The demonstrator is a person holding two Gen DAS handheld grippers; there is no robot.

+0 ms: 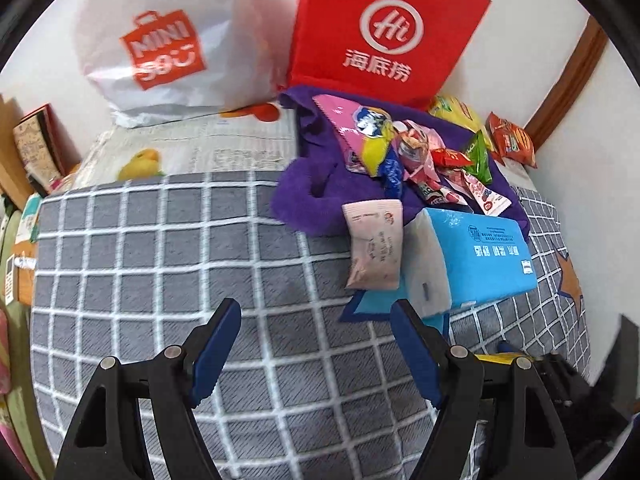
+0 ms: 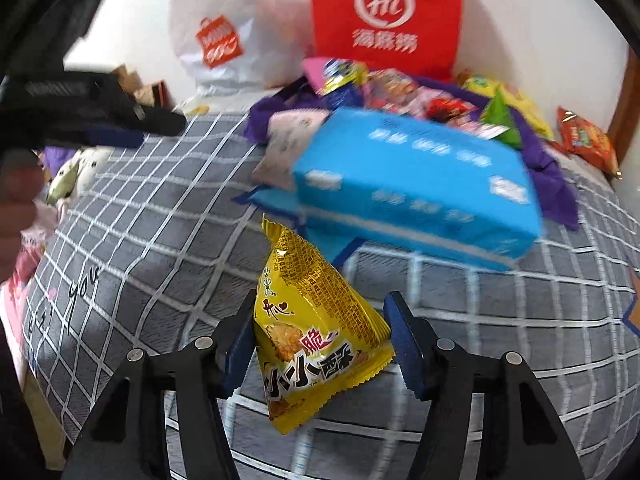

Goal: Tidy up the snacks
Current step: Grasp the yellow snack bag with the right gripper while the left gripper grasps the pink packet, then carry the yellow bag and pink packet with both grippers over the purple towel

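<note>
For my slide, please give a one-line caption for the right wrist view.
Right hand-held gripper with a yellow snack packet between its open jaws, above the checked blanket.

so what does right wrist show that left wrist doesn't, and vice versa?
Only right wrist: the yellow triangular snack packet between the right gripper fingers, which look open around it, and the left gripper from the side.

Only left wrist: the left gripper open over bare checked bedspread.

Both: blue tissue pack, purple cloth with the snack pile, red bag, white Miniso bag.
</note>
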